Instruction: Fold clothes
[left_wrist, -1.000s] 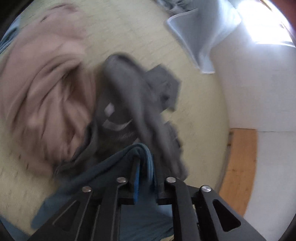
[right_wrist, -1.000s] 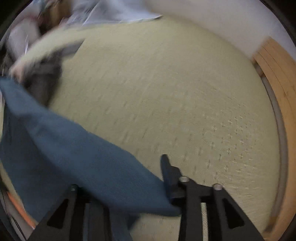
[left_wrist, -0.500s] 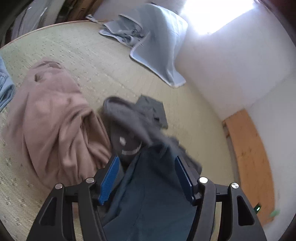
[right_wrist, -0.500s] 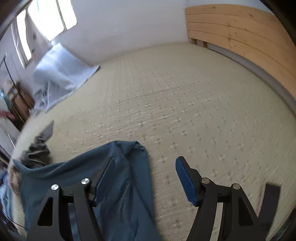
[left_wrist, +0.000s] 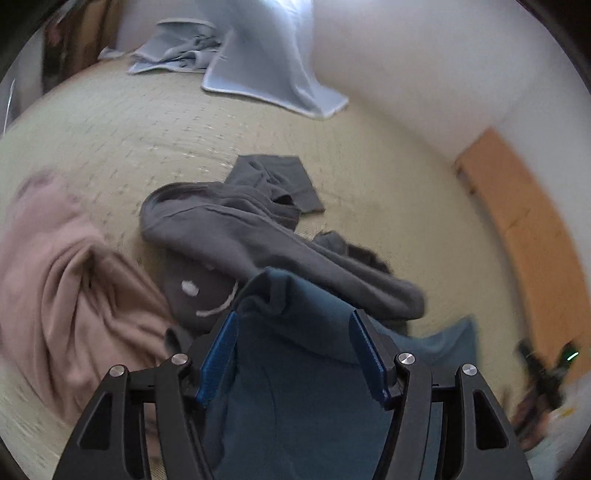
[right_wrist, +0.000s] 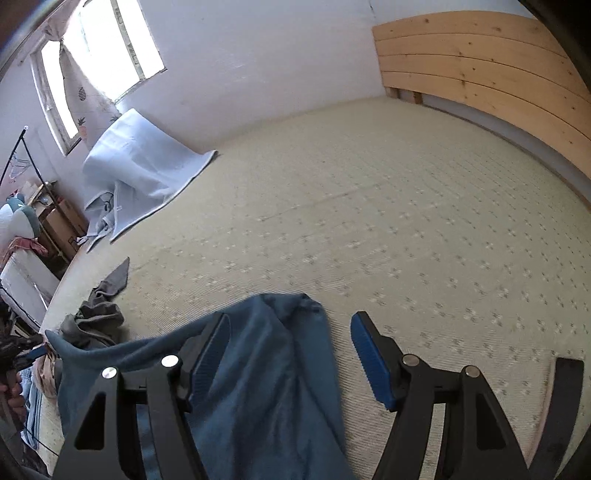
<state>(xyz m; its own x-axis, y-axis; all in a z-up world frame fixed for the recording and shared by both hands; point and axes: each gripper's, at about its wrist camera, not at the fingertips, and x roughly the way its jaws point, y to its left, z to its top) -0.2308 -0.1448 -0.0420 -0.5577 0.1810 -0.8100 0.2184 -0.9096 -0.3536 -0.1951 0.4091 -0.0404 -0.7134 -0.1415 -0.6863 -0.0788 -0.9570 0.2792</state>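
Blue garment (left_wrist: 295, 369) loose on the mat (right_wrist: 369, 221), both grippers open.

It lies between the spread jaws of the left gripper (left_wrist: 293, 354) and right gripper (right_wrist: 288, 354), gripped by neither; both opened within the last second. Grey clothes (left_wrist: 236, 229) lie at 12 o'clock, pink clothes (left_wrist: 62, 288) at 9.
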